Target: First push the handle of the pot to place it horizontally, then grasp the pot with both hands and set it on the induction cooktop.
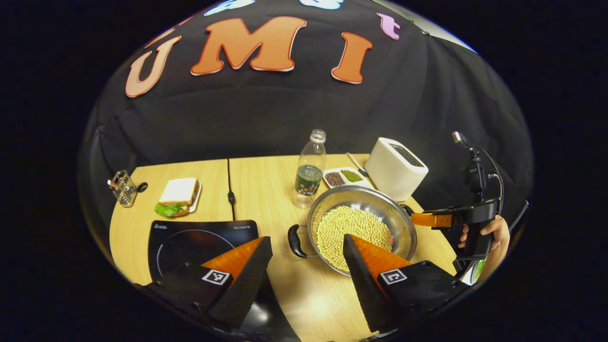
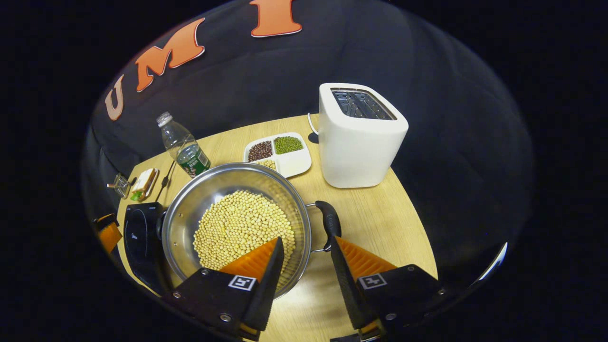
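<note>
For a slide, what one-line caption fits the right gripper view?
Open right gripper nears the black handle of a steel pot of beans, beside a white toaster.

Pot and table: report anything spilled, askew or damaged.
Nothing stands out. The pot sits level on the table, its beans all inside the rim. The bottle and toaster stand upright, and the divided dish keeps its contents in its compartments.
</note>
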Motion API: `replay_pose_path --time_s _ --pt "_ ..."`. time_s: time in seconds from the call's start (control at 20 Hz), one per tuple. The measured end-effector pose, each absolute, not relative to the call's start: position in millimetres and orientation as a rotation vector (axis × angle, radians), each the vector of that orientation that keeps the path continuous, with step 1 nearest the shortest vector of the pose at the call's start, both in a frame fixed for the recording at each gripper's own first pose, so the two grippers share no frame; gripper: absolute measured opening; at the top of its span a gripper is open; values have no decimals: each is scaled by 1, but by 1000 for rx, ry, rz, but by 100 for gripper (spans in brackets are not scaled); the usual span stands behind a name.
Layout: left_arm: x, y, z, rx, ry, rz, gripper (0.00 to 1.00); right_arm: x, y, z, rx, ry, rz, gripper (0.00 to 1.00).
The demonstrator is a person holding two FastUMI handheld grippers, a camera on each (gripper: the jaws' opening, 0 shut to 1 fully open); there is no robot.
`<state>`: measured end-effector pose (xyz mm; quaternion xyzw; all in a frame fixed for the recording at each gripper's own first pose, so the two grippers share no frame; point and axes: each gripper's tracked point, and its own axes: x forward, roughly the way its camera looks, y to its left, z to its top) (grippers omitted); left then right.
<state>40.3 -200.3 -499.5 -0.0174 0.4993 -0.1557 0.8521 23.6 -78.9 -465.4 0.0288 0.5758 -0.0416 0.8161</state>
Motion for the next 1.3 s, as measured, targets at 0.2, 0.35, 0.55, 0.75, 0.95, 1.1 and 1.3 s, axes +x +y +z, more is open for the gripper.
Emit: replay_pose_path --time_s 0.2,0.35,0.55,0.75,0.95,1.1,1.3 --pt "47 -210 -546 5 1102 -301 99 27 -86 -473 32 1222 -97 79" --pt "48 -212 -585 69 1137 -285 99 23 -90 -486 14 1228 -91 83" --pt "51 -213 -620 94 1164 -251 99 22 -94 -498 -4 1244 -92 84" --pt "54 -219 -639 86 1176 -230 99 28 -92 -510 9 1242 -97 84" --pt "56 -220 -653 83 1184 -208 99 33 -89 -518 2 1235 -81 84" --pt "50 -221 -662 73 1203 -191 97 33 -88 -521 -11 1240 -79 85" --pt "56 -221 -665 55 1168 -188 94 39 -94 -521 -42 1197 -87 83"
